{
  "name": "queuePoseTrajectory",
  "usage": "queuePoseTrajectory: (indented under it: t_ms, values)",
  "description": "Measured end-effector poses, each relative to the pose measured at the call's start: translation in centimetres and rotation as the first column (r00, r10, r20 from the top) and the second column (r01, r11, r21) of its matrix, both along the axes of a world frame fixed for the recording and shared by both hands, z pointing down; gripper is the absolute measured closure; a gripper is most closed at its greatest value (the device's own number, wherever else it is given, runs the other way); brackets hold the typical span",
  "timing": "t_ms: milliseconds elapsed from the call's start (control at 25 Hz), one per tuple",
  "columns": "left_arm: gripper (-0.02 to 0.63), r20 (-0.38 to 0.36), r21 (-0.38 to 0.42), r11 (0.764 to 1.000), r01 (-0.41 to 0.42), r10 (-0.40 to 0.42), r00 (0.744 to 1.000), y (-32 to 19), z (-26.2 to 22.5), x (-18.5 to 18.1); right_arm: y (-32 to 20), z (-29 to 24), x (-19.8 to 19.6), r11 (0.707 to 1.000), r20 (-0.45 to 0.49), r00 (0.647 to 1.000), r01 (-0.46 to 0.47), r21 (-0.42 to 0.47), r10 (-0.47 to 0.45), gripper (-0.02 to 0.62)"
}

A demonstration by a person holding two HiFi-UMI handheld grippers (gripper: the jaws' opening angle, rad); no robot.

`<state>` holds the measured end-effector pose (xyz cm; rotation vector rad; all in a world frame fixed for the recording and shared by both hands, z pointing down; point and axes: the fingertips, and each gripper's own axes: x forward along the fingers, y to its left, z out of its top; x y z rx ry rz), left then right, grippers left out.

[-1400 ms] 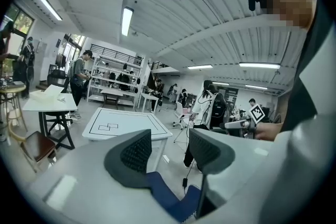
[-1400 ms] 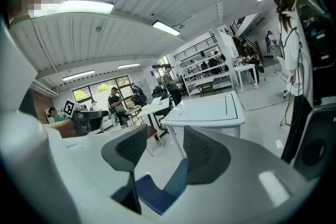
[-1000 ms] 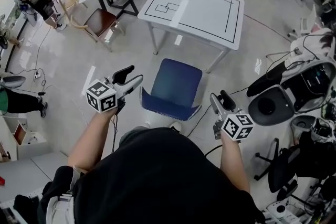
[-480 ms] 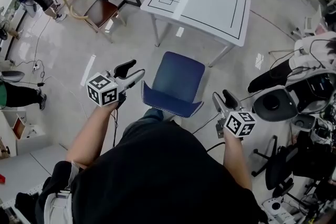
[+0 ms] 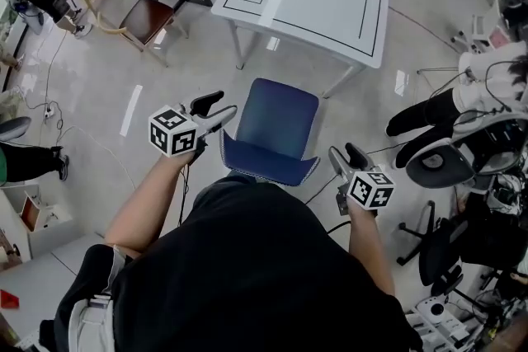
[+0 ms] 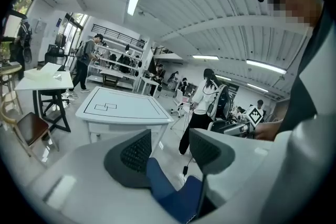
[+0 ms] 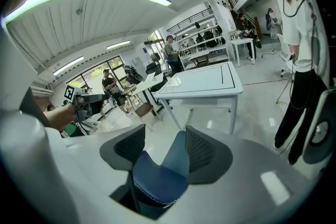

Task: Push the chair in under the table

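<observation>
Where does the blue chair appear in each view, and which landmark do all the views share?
Head view: chair at centre, just below the table.
Left gripper view: chair at bottom centre; table left of centre.
Right gripper view: chair at bottom centre; table above it.
Shared landmark: the white table with black lines on its top.

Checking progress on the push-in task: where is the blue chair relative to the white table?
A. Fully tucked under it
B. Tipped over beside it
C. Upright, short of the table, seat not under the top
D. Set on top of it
C: the blue chair stands upright short of the white table, with bare ground showing between them.
</observation>
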<state>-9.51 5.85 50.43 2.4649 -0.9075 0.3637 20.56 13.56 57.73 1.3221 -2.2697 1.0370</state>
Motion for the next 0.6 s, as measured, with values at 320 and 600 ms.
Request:
queuePoseTrajectory:
  t_ms: [320,600]
  values:
    - [0.248,0.052,-0.189,0.982,0.001,0.009,0.999,-0.3,8.0,-1.6,1.3,7.4,0.3,0.987,-0.025,1.0,-0.011,-0.158,0.008,0.301]
    - [0.221,0.096,-0.393,0.919,0.023,0.016,0.995,1.8,16.6,-3.2,3.3,13.0,0.0,0.955,-0.025,0.999,-0.03,-0.294,0.024,0.285]
